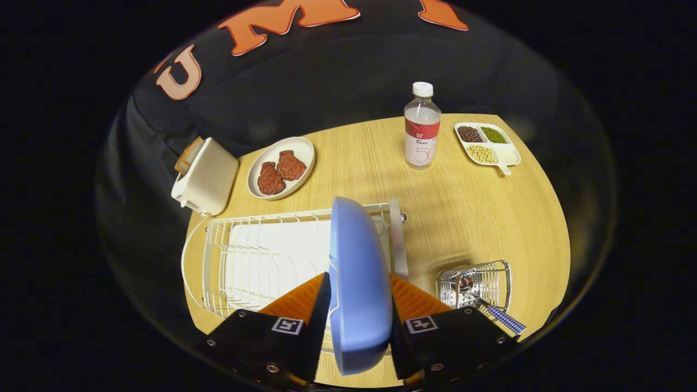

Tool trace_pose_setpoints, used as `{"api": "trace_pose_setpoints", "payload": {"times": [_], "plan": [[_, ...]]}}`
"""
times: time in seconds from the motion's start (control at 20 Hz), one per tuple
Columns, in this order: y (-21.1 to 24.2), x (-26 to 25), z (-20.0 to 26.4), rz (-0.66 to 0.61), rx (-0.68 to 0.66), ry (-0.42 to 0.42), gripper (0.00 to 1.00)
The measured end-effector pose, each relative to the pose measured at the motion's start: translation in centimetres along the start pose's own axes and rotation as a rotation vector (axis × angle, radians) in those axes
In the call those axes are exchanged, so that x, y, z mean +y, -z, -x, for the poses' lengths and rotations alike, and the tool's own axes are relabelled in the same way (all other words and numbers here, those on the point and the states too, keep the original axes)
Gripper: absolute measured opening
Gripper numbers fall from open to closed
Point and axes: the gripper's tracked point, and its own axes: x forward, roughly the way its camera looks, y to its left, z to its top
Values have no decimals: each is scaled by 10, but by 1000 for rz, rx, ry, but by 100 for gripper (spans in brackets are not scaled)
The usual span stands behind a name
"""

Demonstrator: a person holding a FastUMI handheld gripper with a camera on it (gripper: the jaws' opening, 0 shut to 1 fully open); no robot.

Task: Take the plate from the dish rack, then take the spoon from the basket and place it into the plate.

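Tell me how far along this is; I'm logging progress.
Nothing looks finished. In hand: the gripper has its jaws pressed on the blue plate, standing on edge over the dish rack. Left: set the plate down, then move the spoon from the wire basket into it.

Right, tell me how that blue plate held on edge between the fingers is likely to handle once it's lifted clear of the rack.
The blue plate looks rigid, so it should not flex. Its surface seems smooth and glossy, and the gripper clamps it on edge across its faces, so it may slip or pivot if tilted fast. Standing tall over the dish rack, it could swing; likely breakable if dropped.
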Motion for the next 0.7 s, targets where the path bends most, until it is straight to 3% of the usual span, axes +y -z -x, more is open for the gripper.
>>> {"api": "trace_pose_setpoints", "payload": {"times": [0.1,0.4,0.7], "plan": [[2,-1,-4,0,-2,44,38],[-27,-21,26,96,-102,240,32],[-21,-18,68,60,-168,134,32]]}}
